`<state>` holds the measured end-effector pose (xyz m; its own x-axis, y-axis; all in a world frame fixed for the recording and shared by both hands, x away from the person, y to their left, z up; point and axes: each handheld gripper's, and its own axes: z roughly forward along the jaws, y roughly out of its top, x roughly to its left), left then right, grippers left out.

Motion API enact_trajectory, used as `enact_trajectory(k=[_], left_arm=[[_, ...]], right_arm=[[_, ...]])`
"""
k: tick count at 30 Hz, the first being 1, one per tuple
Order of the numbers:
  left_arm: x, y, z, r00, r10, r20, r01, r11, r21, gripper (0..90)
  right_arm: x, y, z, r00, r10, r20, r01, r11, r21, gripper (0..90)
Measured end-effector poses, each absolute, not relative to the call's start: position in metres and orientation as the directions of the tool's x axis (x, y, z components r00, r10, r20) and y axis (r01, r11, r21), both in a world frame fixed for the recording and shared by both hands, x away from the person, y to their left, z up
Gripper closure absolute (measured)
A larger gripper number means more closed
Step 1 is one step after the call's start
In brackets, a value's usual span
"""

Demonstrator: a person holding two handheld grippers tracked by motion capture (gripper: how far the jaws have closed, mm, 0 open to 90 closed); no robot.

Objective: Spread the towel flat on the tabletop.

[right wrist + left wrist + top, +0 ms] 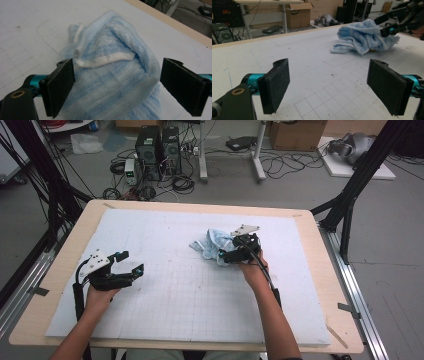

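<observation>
Cables, computer towers and cardboard boxes are cluttering the workshop floor beyond a wooden table (320, 285) topped with a white gridded mat (180, 295), as seen in the high view; a person is holding the left tongs (131, 263) open over bare mat at the near left, while the right tongs (231, 254) are pressing into a crumpled light blue towel (207, 245) lying just right of the mat's centre.

From the left gripper view, the left tongs (329, 86) are gaping wide over the empty grid, well apart from the towel (362, 37), where the right tongs (387, 26) are reaching in from the far side.

Through the right gripper view, the right tongs (117, 87) are standing open astride the towel (112, 75), its white hem (105, 60) curling near one jaw, nothing clamped yet.

Closing here is likely to catch several bunched layers at once, so the cloth could be lifting as a wad instead of unfolding; a shallow bite on the plush pile could also be slipping free
</observation>
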<state>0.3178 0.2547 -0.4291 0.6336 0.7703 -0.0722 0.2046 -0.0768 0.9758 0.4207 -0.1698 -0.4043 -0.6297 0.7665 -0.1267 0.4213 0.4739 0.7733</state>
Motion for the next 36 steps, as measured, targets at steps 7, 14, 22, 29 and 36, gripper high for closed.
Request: enact_trajectory(k=[7,14,22,29,36], left_arm=[[0.319,0.255,-0.43,0.635,0.768,-0.079,0.209,-0.073,0.975,19.0],[0.319,0.255,-0.43,0.635,0.768,-0.082,0.212,-0.072,0.975,19.1],[0.319,0.256,-0.43,0.63,0.772,-0.086,0.212,-0.065,0.975,19.9],[0.319,0.26,-0.428,0.616,0.783,-0.087,0.207,-0.054,0.977,20.2],[0.319,0.267,-0.426,0.601,0.794,-0.089,0.204,-0.045,0.978,20.2]], right_arm=[[0.445,-0.154,-0.417,-0.612,0.777,-0.149,0.467,0.507,0.724,10.9],[0.459,-0.169,-0.434,-0.606,0.781,0.152,0.621,0.344,0.705,26.0],[0.449,-0.168,-0.422,-0.686,0.71,0.158,0.578,0.401,0.711,63.0],[0.431,-0.15,-0.418,-0.764,0.611,0.205,0.534,0.422,0.733,67.2],[0.402,-0.132,-0.409,-0.822,0.51,0.251,0.49,0.412,0.768,69.6]])
